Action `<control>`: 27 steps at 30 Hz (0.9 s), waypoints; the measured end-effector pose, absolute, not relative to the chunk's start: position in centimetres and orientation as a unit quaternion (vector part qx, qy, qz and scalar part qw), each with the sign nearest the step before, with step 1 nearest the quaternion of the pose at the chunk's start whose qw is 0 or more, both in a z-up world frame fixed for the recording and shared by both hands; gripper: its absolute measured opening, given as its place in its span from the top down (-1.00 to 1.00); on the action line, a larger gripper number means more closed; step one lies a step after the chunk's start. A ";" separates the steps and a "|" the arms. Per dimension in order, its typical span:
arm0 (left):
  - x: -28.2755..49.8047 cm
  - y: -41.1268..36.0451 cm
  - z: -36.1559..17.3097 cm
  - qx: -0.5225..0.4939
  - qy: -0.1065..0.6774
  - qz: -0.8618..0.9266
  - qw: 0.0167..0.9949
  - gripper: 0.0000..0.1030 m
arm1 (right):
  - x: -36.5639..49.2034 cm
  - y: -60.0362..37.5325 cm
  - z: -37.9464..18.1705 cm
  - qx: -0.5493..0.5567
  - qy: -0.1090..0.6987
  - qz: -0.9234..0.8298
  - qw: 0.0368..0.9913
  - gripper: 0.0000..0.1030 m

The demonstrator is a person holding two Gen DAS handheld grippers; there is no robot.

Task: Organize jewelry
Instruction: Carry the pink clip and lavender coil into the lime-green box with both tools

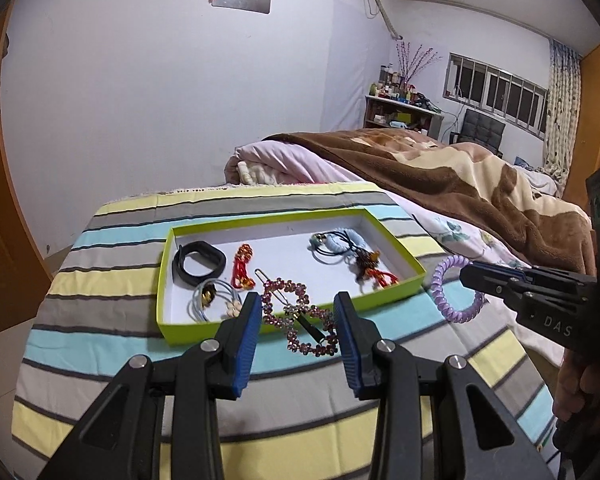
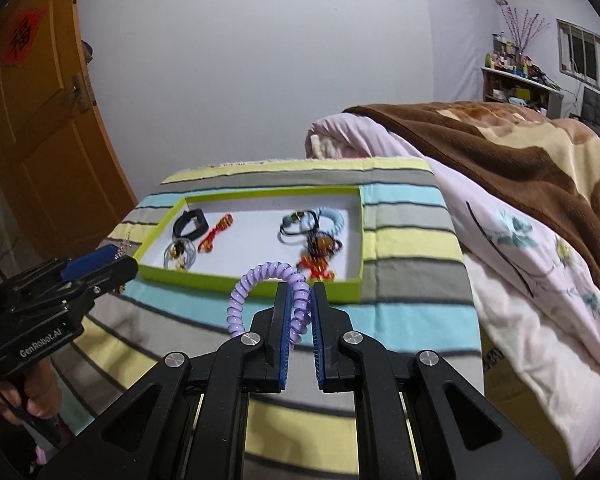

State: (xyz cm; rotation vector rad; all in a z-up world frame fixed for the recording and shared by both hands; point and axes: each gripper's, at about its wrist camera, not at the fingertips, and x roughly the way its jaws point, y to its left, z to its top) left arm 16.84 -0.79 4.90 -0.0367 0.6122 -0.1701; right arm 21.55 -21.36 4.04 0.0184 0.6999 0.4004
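Observation:
A lime-green shallow box [image 1: 165, 272] [image 2: 360, 248] lies on the striped cloth. It holds a black band [image 1: 199, 264], red charms [image 1: 242, 266], hair ties [image 1: 332, 246] and other small pieces. A pink rhinestone hair clip [image 1: 300, 316] lies across the box's near rim, between the open fingers of my left gripper [image 1: 298, 312]. My right gripper [image 2: 299, 312] is shut on a purple spiral hair tie [image 2: 260, 280] and holds it just in front of the box's near edge; the tie also shows in the left wrist view [image 1: 452, 292].
The striped cloth [image 1: 260, 384] covers a raised surface beside a bed with a brown blanket [image 1: 460, 184] and floral sheet [image 2: 520, 260]. An orange door [image 2: 40, 120] stands at the left. Shelves with bottles [image 1: 400, 96] are far back.

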 end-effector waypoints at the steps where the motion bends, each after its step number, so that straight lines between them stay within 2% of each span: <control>1: 17.2 -0.7 4.9 -0.018 0.300 -0.082 0.950 0.25 | 22.0 -21.1 4.1 0.008 0.340 0.195 0.920 0.81; 12: 22.2 -0.2 3.8 -0.016 0.295 -0.075 0.952 0.25 | 27.2 -18.9 2.2 -0.006 0.356 0.193 0.914 0.81; 27: 26.2 -0.7 -0.9 -0.019 0.368 -0.086 0.926 0.24 | 31.0 -16.9 -1.8 -0.025 0.400 0.198 0.894 0.81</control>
